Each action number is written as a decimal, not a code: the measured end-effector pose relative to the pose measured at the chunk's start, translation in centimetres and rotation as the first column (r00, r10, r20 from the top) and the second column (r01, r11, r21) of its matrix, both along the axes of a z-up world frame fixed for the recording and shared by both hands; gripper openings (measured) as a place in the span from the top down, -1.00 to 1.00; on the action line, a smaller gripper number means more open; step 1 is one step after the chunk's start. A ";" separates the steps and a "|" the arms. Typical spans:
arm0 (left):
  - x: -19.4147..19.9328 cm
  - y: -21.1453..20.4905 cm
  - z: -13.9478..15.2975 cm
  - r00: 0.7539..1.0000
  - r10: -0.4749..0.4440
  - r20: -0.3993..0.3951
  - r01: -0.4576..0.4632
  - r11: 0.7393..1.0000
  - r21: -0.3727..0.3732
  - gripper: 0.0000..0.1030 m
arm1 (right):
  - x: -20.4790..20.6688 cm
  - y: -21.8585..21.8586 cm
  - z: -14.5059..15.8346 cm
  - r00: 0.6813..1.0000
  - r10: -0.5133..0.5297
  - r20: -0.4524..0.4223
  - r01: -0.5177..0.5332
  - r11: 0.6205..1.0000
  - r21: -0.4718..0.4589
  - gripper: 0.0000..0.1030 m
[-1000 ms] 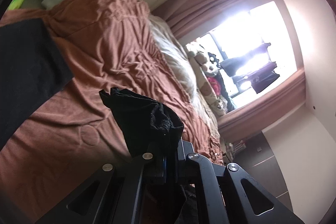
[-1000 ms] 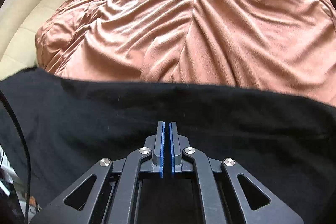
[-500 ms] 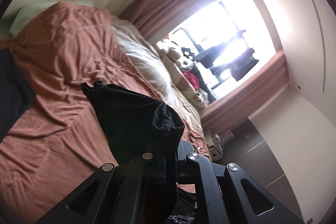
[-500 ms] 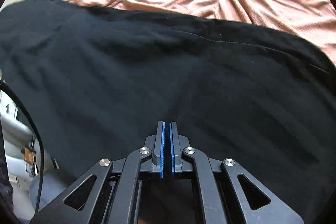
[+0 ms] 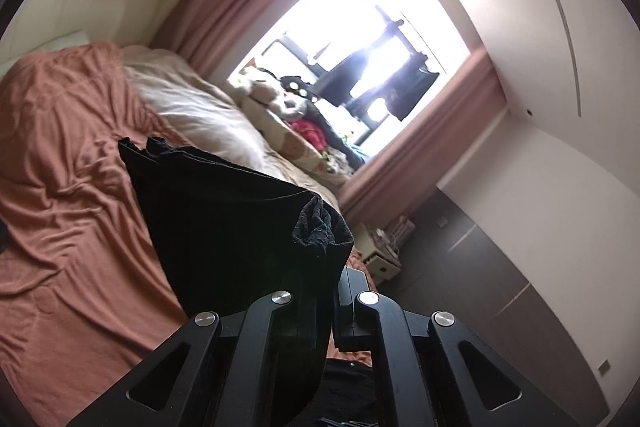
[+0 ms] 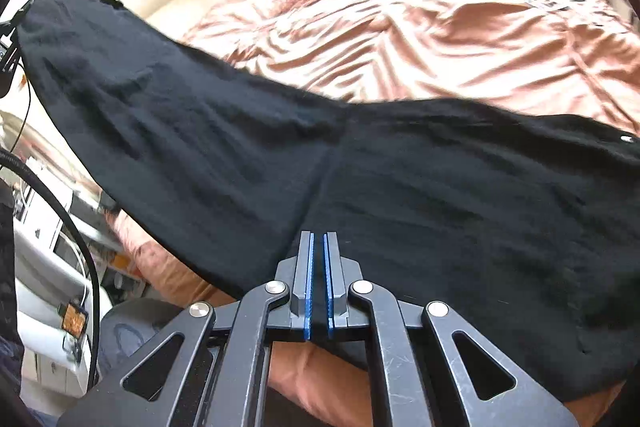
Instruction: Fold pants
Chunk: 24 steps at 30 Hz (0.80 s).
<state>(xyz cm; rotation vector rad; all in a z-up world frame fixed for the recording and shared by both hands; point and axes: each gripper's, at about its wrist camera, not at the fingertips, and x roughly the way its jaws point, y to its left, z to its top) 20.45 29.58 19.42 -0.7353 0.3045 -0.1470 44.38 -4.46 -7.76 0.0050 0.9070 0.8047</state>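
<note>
The black pants (image 6: 440, 195) hang stretched over the rust-coloured bedspread (image 6: 460, 39), rising in a diagonal band towards the upper left of the right wrist view. My right gripper (image 6: 318, 235) is shut, its blue pads pinching the cloth where a crease runs out from the tips. Seen from the left wrist, a bunched end of the pants (image 5: 224, 227) stands up from my left gripper (image 5: 334, 275), which is shut on it. The cloth drapes over the left finger and hides the tips.
The bed (image 5: 60, 187) carries a cream blanket (image 5: 208, 123) and stuffed toys (image 5: 280, 99) near a bright window (image 5: 360, 39) with pink curtains. A white nightstand (image 5: 380, 251) stands past the bed. A black cable (image 6: 80, 247) and white furniture (image 6: 44, 267) lie at the left.
My left gripper has risen and rolled with its end of the pants. My right gripper has swung sideways, and the cloth has come up off the bed into a slanted span.
</note>
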 end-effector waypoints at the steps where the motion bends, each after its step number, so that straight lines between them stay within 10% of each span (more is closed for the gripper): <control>1: 0.5 -0.8 0.6 1.000 -0.010 0.001 0.010 1.000 0.011 0.91 | -0.3 -1.1 0.3 1.000 -0.021 0.010 0.021 1.000 0.007 0.96; 7: 3.6 -5.6 2.9 0.997 -0.080 0.005 0.079 0.996 0.050 0.91 | -2.3 -6.7 2.1 0.993 -0.107 0.046 0.104 0.992 0.068 0.90; 12: 6.2 -9.4 4.3 0.991 -0.132 0.009 0.131 0.988 0.081 0.91 | -5.4 -12.0 3.9 0.968 -0.215 0.131 0.194 0.969 0.155 -0.10; 24: 11.6 -17.9 5.5 0.967 -0.255 -0.016 0.255 0.962 0.100 0.91 | -10.3 -20.6 4.4 0.922 -0.352 0.159 0.327 0.931 0.165 -0.10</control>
